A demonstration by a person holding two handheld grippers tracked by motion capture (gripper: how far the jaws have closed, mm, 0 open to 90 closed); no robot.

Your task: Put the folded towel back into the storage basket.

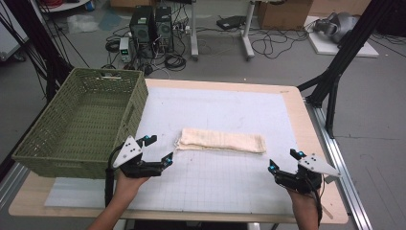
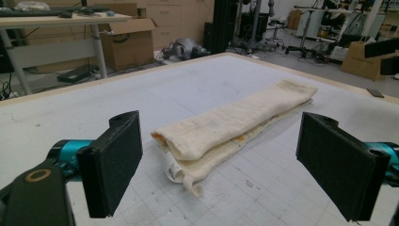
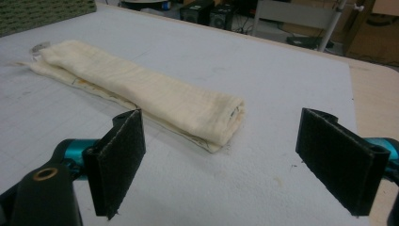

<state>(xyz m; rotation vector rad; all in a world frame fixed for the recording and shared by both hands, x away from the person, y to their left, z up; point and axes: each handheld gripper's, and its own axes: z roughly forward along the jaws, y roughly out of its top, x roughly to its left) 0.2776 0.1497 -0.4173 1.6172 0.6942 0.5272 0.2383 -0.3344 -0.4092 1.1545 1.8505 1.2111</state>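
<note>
The folded towel (image 1: 221, 141) lies mid-worktop (image 1: 201, 182), right of the basket (image 1: 76, 124). Left tool (image 1: 158, 150) and right tool (image 1: 284, 160), jaws apart and empty, flank its ends, likely ready to pinch both.

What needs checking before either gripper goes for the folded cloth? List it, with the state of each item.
1. Left gripper open and holding nothing: ok, its jaws stand wide apart.
2. Right gripper open and holding nothing: ok, jaws wide, nothing between them.
3. Folded cloth lying flat on the white mat, free of both grippers: ok.
4. Cloth ends reachable: ok, the left end lies just ahead of the left gripper, the right end ahead of the right gripper.
5. Green basket apart from the cloth: ok, it stands at the table's left edge.
6. Anything in the basket: cannot tell, its near corner is hidden.
</note>
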